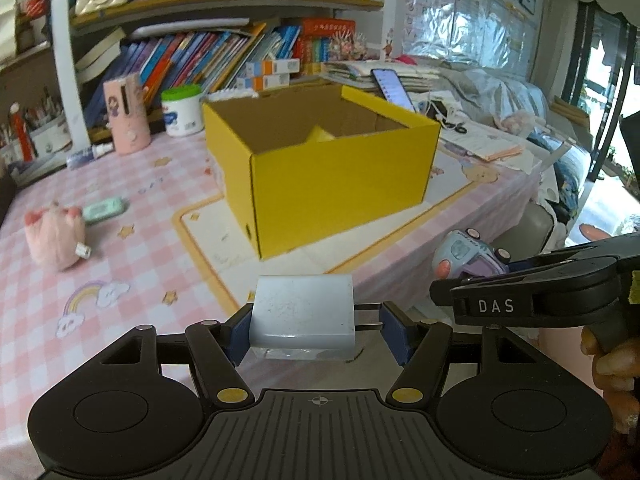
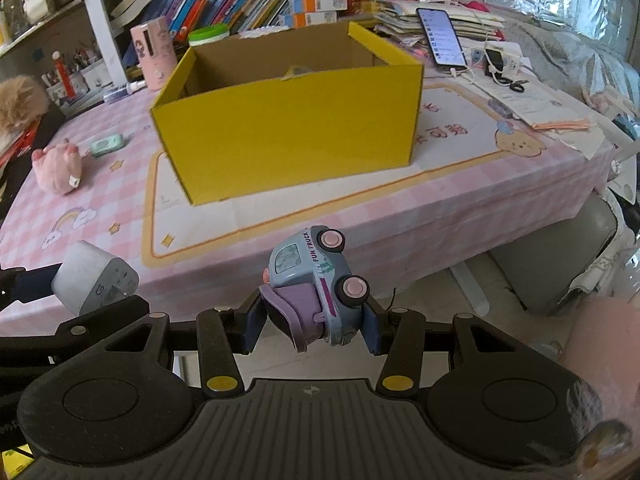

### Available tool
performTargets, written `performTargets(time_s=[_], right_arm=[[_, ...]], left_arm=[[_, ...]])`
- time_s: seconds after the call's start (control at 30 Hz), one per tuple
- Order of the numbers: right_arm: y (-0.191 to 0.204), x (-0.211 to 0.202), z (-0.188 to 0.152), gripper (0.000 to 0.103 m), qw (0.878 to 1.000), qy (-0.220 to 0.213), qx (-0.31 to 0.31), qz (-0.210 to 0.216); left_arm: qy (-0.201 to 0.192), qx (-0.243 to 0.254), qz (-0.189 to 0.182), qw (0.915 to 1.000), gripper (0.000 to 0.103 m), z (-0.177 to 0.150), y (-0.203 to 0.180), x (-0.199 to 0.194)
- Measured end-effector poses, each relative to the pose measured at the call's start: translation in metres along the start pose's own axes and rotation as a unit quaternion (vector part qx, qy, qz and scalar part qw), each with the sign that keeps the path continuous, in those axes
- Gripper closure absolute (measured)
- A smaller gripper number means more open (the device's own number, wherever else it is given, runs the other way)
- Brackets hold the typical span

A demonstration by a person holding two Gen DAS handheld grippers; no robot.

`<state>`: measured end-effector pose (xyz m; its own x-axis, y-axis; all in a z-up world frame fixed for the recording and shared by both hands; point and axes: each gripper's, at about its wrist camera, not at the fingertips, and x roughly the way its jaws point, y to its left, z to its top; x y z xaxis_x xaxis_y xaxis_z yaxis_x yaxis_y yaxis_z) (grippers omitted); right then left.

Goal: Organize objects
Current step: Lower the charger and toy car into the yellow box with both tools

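Note:
My left gripper [image 1: 318, 334] is shut on a white plug-in charger [image 1: 302, 316], its prongs pointing at the right pad, held off the table's near edge. My right gripper [image 2: 314, 330] is shut on a light-blue toy truck [image 2: 316, 280] with pink wheels, tipped on its side. The charger [image 2: 94, 278] shows at lower left in the right wrist view; the truck [image 1: 470, 256] and right gripper's body show at right in the left wrist view. An open yellow cardboard box [image 1: 320, 164] [image 2: 288, 120] stands on the pink checked table [image 1: 120, 248] ahead of both grippers.
A pink plush toy [image 1: 54, 236] [image 2: 58, 168] and a mint-green case [image 1: 105, 209] [image 2: 106, 145] lie left of the box. A pink cylinder [image 1: 127, 114], a white tub [image 1: 183, 110], books, a phone [image 2: 442, 36] and papers crowd the far side. A grey chair [image 2: 560, 256] stands right of the table.

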<state>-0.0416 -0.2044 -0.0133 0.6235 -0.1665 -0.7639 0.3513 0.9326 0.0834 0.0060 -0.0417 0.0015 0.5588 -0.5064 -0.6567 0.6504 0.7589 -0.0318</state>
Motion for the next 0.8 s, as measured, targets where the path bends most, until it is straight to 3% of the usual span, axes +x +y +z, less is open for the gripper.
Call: performTargets(time_s=[0.3, 0.5, 0.8], right_arm=[[-0.011, -0.003, 0.034, 0.057, 0.999, -0.036, -0.021, 0.001], [-0.018, -0.009, 0.069, 0.057, 0.996, -0.082, -0.041, 0.011], [-0.042, 0.004, 0.128, 0.057, 0.99, -0.127, -0.055, 0.031]], left_arm=[[-0.039, 0.002, 0.002, 0.9992, 0.037, 0.039, -0.005, 0.009], [-0.074, -0.008, 0.005, 0.9972, 0.038, 0.074, -0.007, 0.014], [-0.093, -0.018, 0.04, 0.9947, 0.038, 0.111, -0.01, 0.044]])
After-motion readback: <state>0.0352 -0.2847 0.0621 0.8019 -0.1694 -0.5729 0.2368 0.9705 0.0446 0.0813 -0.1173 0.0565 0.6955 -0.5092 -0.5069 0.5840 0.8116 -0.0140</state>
